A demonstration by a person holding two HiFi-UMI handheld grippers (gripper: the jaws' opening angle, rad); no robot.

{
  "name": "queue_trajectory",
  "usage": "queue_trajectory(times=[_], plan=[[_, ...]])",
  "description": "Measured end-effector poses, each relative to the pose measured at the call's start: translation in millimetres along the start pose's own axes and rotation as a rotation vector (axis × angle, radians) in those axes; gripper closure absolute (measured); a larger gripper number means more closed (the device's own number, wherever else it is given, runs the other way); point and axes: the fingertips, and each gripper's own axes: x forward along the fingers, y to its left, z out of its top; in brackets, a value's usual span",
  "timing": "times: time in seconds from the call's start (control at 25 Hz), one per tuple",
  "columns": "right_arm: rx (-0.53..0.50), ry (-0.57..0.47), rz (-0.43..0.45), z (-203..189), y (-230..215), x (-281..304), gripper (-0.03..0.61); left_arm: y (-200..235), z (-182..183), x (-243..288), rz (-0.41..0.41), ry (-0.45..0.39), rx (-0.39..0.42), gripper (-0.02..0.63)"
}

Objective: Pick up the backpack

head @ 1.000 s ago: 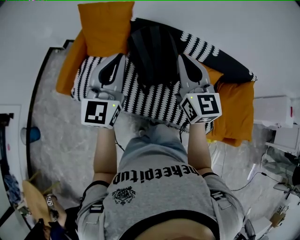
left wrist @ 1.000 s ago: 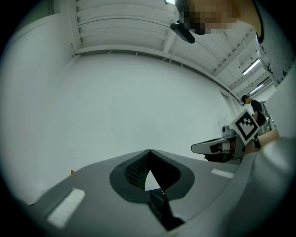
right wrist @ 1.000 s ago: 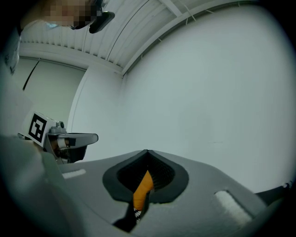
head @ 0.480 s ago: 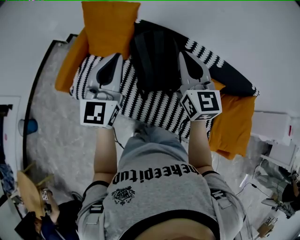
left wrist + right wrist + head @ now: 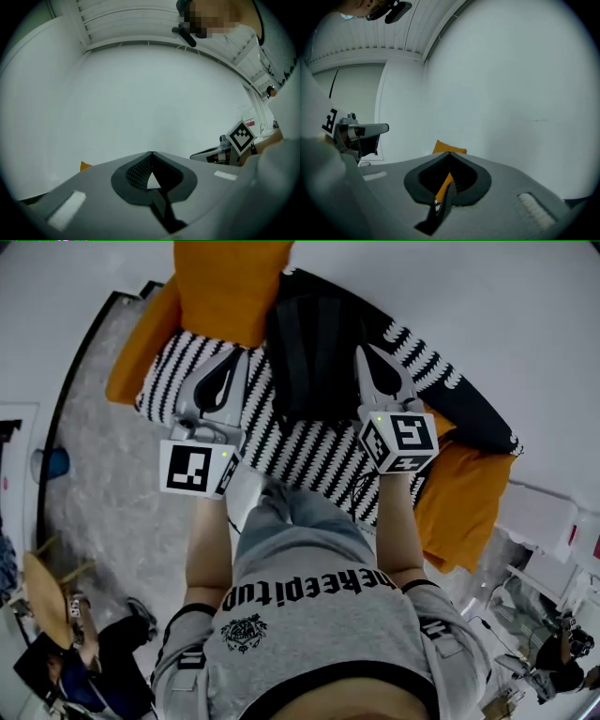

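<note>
Where the head view looks down past the person's grey T-shirt [image 5: 309, 615], a white wall [image 5: 506, 306] fills the upper right of the frame and a grey mottled floor [image 5: 103, 484] fills the left. Between them, from the upper left to the right of centre, lies a black-and-white striped blanket [image 5: 309, 451] over orange bedding [image 5: 464, 507], which shows at the blanket's right end and left edge. The black backpack [image 5: 314, 352] lies on this blanket at the upper centre of the frame. Its left side is against an orange cushion [image 5: 225, 287] at the top edge.

The 2 grippers reach up the frame from the person's bare forearms, 1 on each side of the backpack. The left gripper [image 5: 238, 352] has its tip just beside the backpack's left edge, below the cushion. The right gripper [image 5: 362, 349] has its tip just beside the right edge. Whether either tip touches the fabric cannot be told.

In the left gripper view the jaws are clenched tip to tip with nothing between them and only white wall ahead. In the right gripper view the jaws are likewise clenched and empty, and a piece of the orange cushion shows just above their tip. Each gripper carries a marker cube [image 5: 197, 468] at its near end.
</note>
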Motion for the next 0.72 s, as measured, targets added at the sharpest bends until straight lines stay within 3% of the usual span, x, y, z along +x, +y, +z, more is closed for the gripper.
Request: queue_trajectory(times=[0.72], plan=[[0.111,0.268,0.11,-129.2,-36.4,52.5,0.557,-1.7,-58.6,15.3,0.069,0.112,-0.041,0.595]])
